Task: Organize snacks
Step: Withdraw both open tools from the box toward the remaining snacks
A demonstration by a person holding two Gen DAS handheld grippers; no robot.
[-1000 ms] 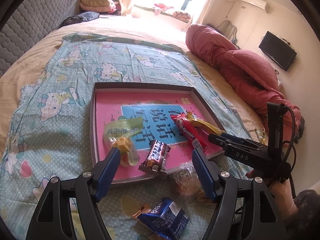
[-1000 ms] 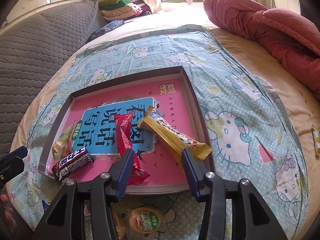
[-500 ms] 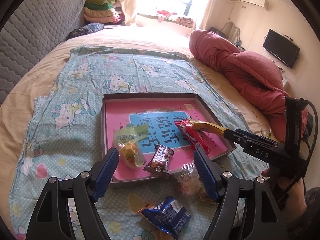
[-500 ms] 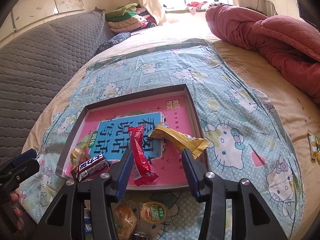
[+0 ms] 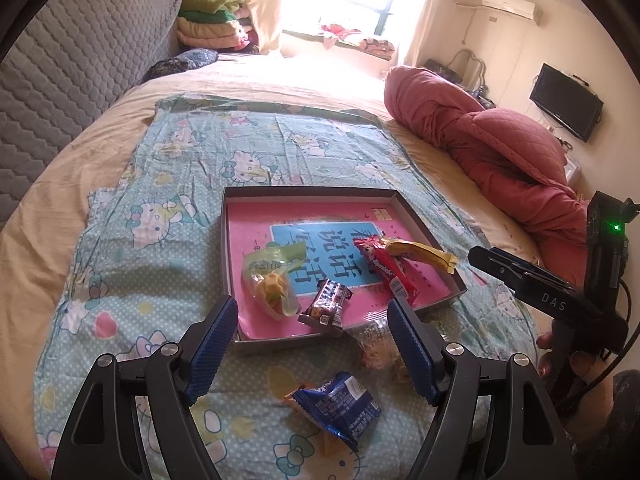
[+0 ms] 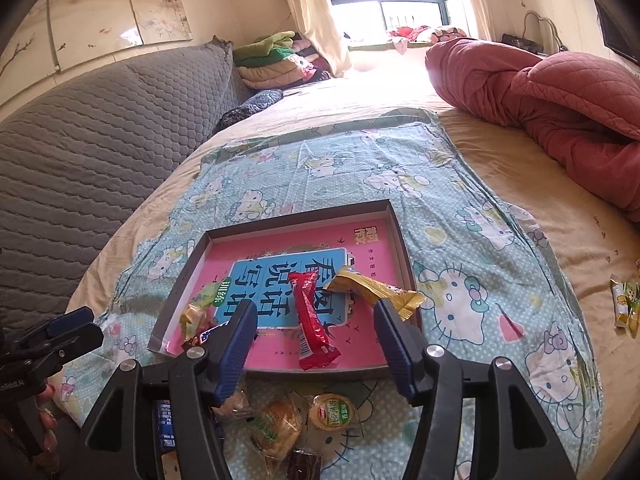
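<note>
1. Both grippers have pulled back and up from the tray since the earlier frames, so more of the bed shows around it; the right gripper (image 6: 314, 342) has let go of the yellow bar, its jaws have just been opening, and nothing is between them now.
2. That yellow bar (image 6: 376, 290) lies in the tray's right part, one end resting over the right wall, its other end beside the top of the red bar (image 6: 310, 320).
3. Left gripper (image 5: 312, 344) hovers wide open and empty — its blue fingers (image 5: 212, 340) frame the tray's near edge.
4. Shallow tray (image 5: 308, 192), dark-walled with a pink floor, sits on the cartoon-cat sheet (image 5: 192, 168) and also holds a green-and-clear bag (image 5: 272, 276) at the left and a dark chocolate bar (image 5: 326, 304) near the front wall.
5. Outside the tray, nearer the cameras, lie a blue packet (image 5: 336, 404), a clear-wrapped bun (image 6: 276, 428) and a round green-labelled snack (image 6: 334, 412) — all on the sheet.
6. Far right on the bare bedding, a small yellow-green packet (image 6: 624, 304) lies well apart from everything else.
</note>
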